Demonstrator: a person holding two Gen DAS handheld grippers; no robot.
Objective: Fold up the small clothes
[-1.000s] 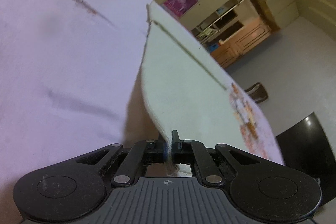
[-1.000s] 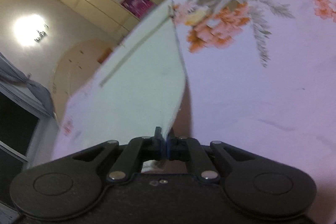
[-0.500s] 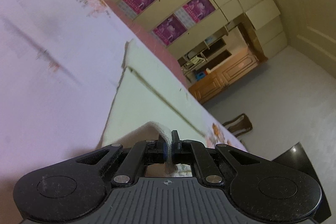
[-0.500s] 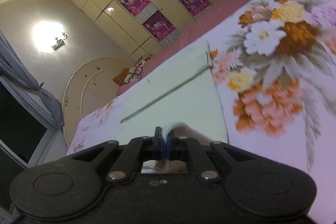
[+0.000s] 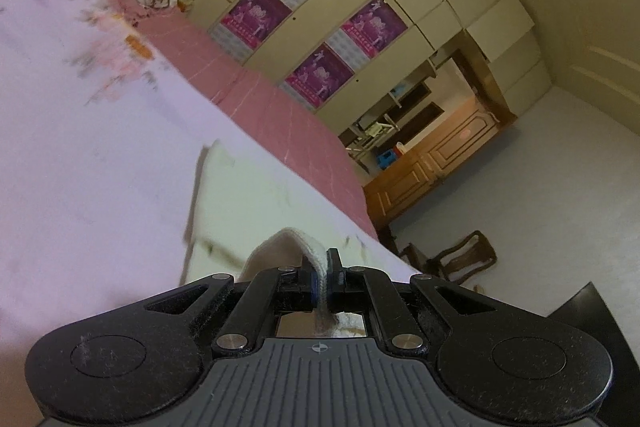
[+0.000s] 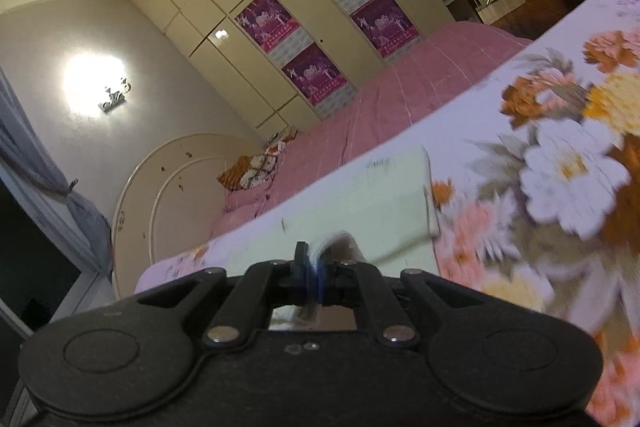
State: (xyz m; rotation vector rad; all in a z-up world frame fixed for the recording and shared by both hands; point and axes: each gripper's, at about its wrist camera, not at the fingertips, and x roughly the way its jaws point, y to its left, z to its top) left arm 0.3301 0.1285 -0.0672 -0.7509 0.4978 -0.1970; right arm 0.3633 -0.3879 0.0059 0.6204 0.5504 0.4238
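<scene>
Both grippers have carried the near edge of the pale green cloth [image 5: 256, 195] up and forward over the last second: where the fabric earlier hung stretched and steep from the jaws, it now arches in a low loop just ahead of each claw, with the far half lying flat on the bedspread [image 5: 88, 187]. The left gripper [image 5: 325, 279] is clamped tight on a thick, ribbed hem corner of the cloth, and the right gripper [image 6: 313, 277] is likewise closed on the opposite corner, a thin fold of fabric rising between its jaws. This looks like the middle of a first fold, near edge being brought over toward the far edge; judging by how much flat cloth lies ahead, the held corners have a good way to travel before they meet the far hem. The cloth itself sits close to the far side of the floral bedspread, just short of the pink sheet [image 5: 256, 95] beyond it. Nothing lies on the cloth or in the path of the fold. Farther off are a patterned cushion [image 6: 252, 169] by the round headboard [image 6: 168, 183], a wall of cream wardrobes with purple posters [image 6: 308, 27], and a wooden cabinet [image 5: 436, 163] and chair [image 5: 464, 257] on the floor past the bed. The main risk I see is uneven travel, which would leave the corners misaligned.
</scene>
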